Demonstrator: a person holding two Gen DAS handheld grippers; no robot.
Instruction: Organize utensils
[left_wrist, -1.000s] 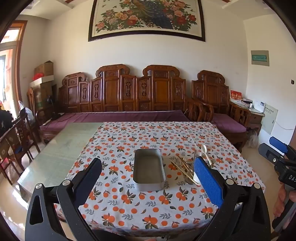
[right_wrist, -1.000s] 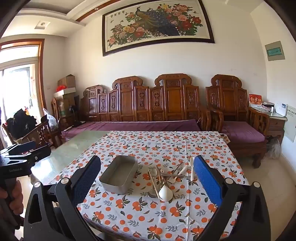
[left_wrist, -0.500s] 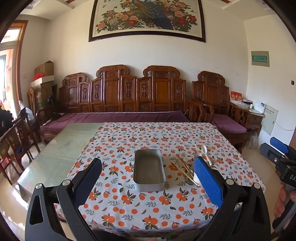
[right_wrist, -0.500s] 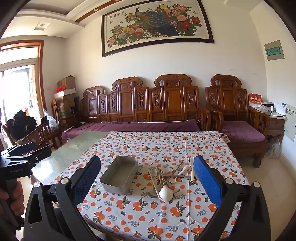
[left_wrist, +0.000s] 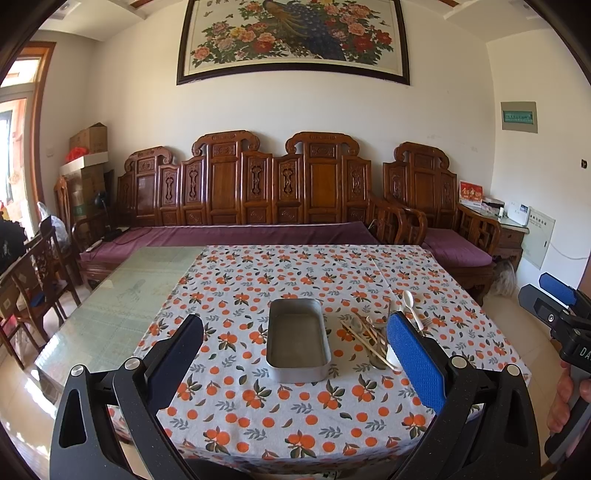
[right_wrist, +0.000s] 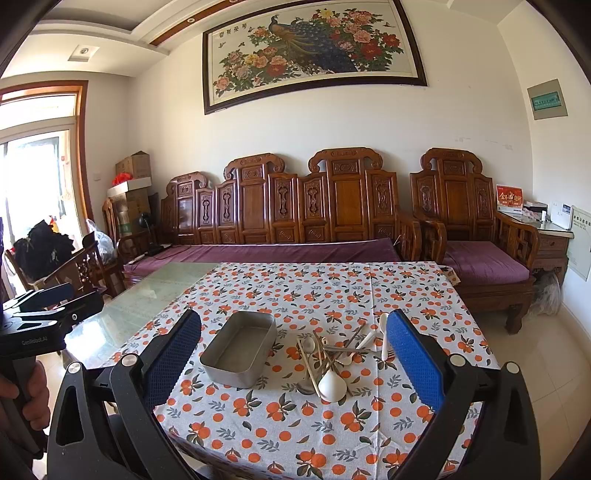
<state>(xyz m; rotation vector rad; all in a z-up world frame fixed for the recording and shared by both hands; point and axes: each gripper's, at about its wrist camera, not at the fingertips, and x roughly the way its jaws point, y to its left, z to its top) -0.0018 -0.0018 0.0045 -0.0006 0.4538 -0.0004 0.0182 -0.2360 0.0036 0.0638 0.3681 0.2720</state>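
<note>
Watching from beside tabletop (right_wrist: 406, 295): both hand-held grippers held off near edge, nothing gripped. Left hand-held gripper (left_wrist: 295, 354) spread wide; right hand-held gripper (right_wrist: 293, 354) spread wide too. Utensil pile (right_wrist: 332, 358) lies tangled just right of empty metal tray (right_wrist: 240, 349). Chopsticks, spoons look light, stiff, probably slippery; white ceramic-looking spoon (right_wrist: 331, 386) likely fragile. Best pinch mid-handle, one piece at a time.
</note>
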